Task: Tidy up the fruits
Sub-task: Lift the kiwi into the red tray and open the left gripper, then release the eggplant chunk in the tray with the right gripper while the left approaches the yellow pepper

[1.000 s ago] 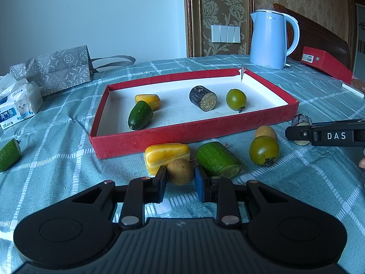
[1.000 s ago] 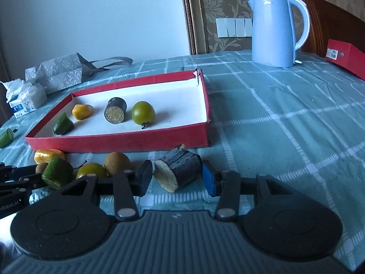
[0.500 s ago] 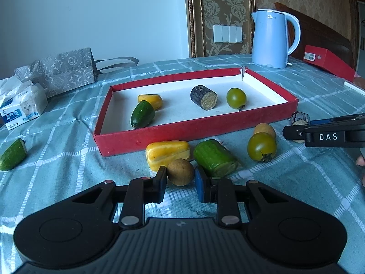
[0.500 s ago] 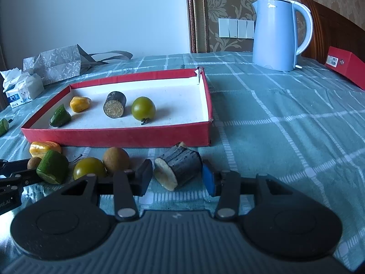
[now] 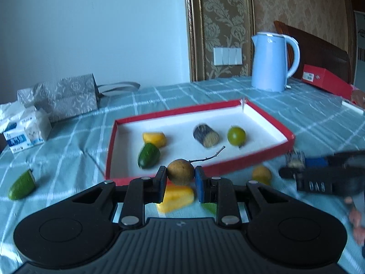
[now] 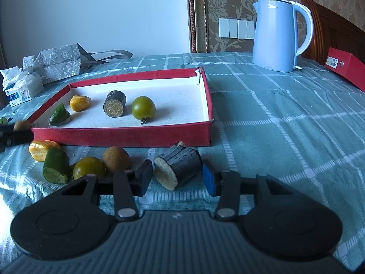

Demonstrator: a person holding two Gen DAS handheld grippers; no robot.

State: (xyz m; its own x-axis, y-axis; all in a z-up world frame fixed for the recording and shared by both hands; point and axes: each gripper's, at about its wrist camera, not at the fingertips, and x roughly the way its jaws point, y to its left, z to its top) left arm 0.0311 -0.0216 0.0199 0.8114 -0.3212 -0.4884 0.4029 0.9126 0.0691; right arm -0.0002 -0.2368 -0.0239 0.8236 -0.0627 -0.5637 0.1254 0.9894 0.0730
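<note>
- Brown little round fruit (image 5: pixel 180 172) with a twig stem is now up off the cloth, pinched tight between the pads of the left gripper (image 5: pixel 180 178). A second ago it sat low on the table by the yellow chunk (image 5: pixel 176 197); now it hangs mid-frame in the left wrist view, right over the near wall of the red tray (image 5: pixel 228 165).
- That view is a bit blurry too, so the lift looks like it's underway.
- Meaning for the job: pickup done, and I'd guess the drop into the tray comes next, beside the cucumber piece (image 5: pixel 148 155), yellow piece, dark stub and green tomato already in there.
- Right gripper (image 6: pixel 177 178) hasn't budged, bottom centre of its own view. Its jaws sit around the dark cane stub (image 6: pixel 179 167) on the cloth; the right pad shows a gap, so I'd call it not squeezing yet.
- Left of the stub, another brown fruit (image 6: pixel 116 159), a green tomato (image 6: pixel 89 168) and a cucumber end (image 6: pixel 56 165) wait outside the tray.
</note>
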